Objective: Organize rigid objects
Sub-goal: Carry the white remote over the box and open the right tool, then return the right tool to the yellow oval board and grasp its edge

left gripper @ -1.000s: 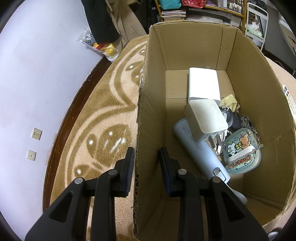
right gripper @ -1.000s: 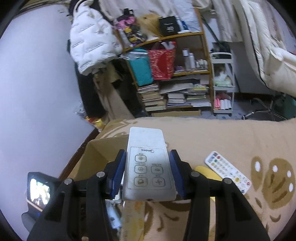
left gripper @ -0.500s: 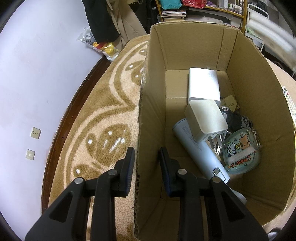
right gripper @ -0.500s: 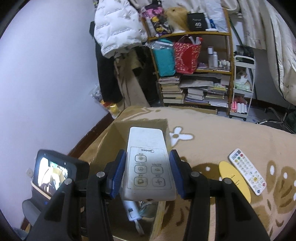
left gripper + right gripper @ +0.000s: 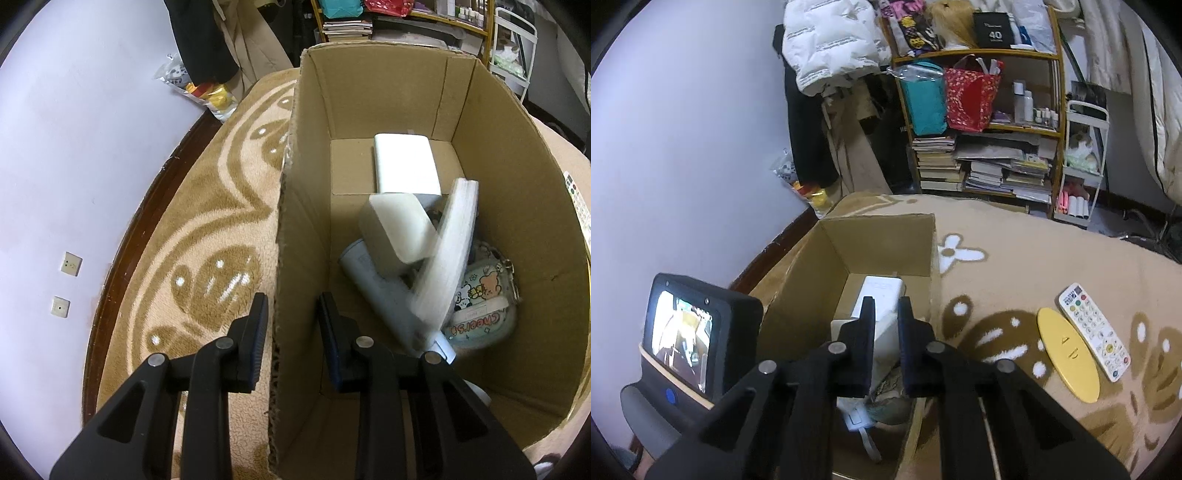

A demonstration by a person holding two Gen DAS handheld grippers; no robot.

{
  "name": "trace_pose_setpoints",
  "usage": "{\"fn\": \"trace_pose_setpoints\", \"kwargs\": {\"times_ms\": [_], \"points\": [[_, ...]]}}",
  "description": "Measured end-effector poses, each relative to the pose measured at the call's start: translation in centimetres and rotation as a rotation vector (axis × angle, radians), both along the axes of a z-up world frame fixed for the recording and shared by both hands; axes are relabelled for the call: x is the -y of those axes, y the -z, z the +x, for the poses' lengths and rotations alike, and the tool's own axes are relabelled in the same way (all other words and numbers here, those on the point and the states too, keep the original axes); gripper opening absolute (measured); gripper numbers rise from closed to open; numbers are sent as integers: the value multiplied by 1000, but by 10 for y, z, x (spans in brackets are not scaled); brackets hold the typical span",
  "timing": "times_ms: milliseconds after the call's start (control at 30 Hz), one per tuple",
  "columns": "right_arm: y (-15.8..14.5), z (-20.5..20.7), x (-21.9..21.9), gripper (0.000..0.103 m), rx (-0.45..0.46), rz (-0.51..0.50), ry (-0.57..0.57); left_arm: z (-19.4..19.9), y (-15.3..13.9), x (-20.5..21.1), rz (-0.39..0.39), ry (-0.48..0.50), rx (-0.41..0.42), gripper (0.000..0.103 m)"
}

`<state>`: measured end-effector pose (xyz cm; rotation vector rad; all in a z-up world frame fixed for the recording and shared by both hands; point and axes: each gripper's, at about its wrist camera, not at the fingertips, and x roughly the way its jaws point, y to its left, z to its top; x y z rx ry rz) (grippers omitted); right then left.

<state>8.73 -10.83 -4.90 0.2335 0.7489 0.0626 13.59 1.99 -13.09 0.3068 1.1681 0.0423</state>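
A white air-conditioner remote [image 5: 448, 251], blurred, is loose inside the open cardboard box [image 5: 388, 51], slanting across a white block [image 5: 402, 229] and a pale blue bottle [image 5: 384, 291]. A white flat case [image 5: 404, 162] and a bear-print pouch [image 5: 480, 314] also lie in the box. My left gripper [image 5: 293, 306] is open and straddles the box's left wall, one finger outside, one inside. My right gripper [image 5: 886, 310] hangs shut and empty above the box [image 5: 875, 218].
On the tan patterned rug [image 5: 1015, 266] to the right of the box lie a second white remote [image 5: 1093, 332] and a yellow disc [image 5: 1067, 354]. A cluttered bookshelf [image 5: 982, 147] stands behind. A white wall [image 5: 92, 147] runs close along the left.
The right gripper has let go of the white remote and closed. The remote now drops into the box, over the white block and bottle. The left gripper has stayed on the box wall.
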Motion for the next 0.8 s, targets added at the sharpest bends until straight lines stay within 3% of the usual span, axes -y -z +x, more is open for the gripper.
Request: {"fn": "trace_pose_setpoints", "kwargs": {"times_ms": [267, 333, 500, 633, 800], "points": [[1, -1, 24, 14, -1, -5, 80, 0, 0, 0, 1, 0, 0, 28], [2, -1, 32, 20, -6, -25, 112, 0, 0, 0, -1, -1, 0, 28], [6, -1, 59, 53, -11, -28, 199, 0, 0, -1, -1, -1, 0, 28], [13, -1, 82, 63, -31, -30, 252, 0, 0, 0, 0, -1, -1, 28], [31, -1, 109, 82, -82, -6, 313, 0, 0, 0, 3, 1, 0, 28]]}}
